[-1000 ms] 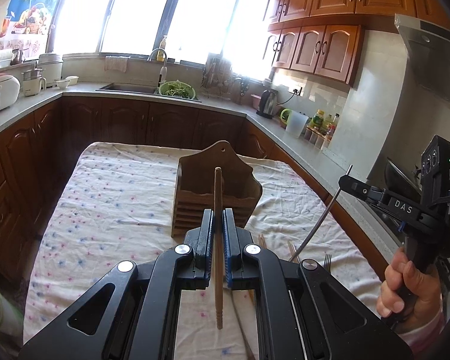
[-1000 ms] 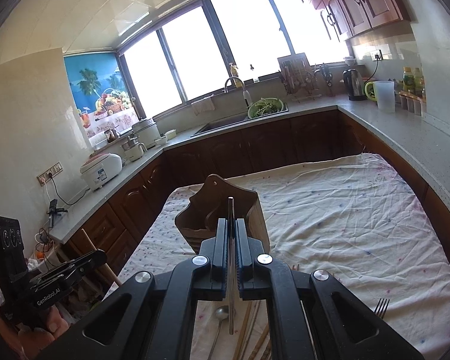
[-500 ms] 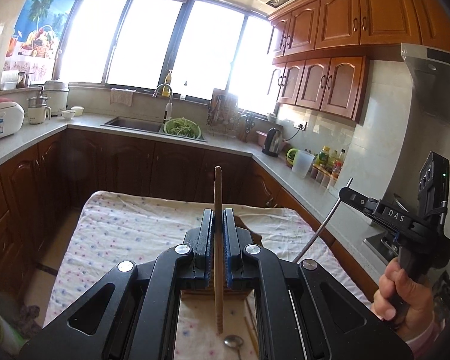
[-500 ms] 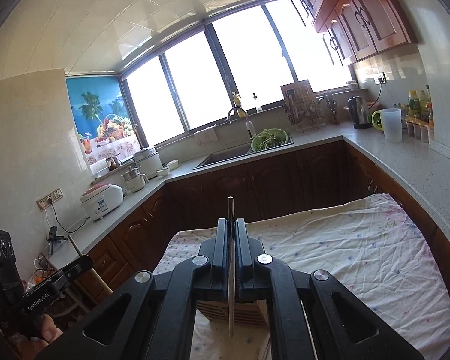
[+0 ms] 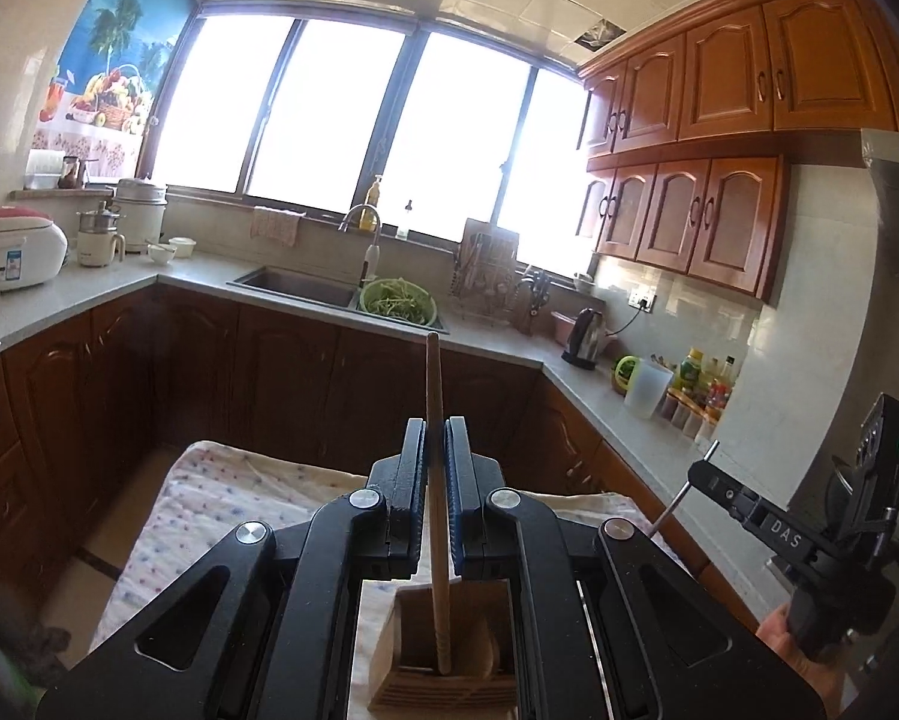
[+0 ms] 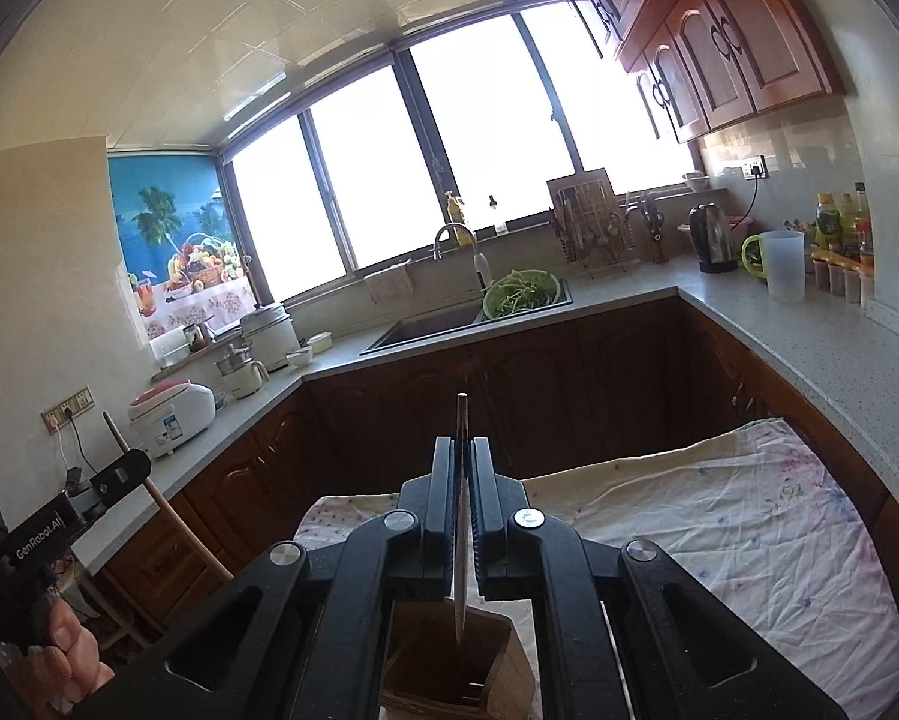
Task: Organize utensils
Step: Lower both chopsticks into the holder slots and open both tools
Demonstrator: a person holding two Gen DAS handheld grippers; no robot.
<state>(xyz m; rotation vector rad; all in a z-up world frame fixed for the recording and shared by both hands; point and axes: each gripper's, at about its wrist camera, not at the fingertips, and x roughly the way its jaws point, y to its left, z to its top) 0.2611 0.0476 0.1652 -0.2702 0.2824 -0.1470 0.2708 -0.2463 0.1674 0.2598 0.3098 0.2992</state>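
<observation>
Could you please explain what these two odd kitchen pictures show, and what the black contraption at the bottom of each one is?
No robot is here: a person holds a hand-held two-finger gripper in each hand, and each carries a fisheye camera looking along its fingers. The left gripper is shut on a wooden chopstick; the right gripper is shut on a thin metal utensil whose kind I cannot tell. Each picture also catches the other gripper at its edge. Below both sits a wooden utensil holder on a table under a speckled cloth, and both utensils' lower ends show over its open top.
</observation>
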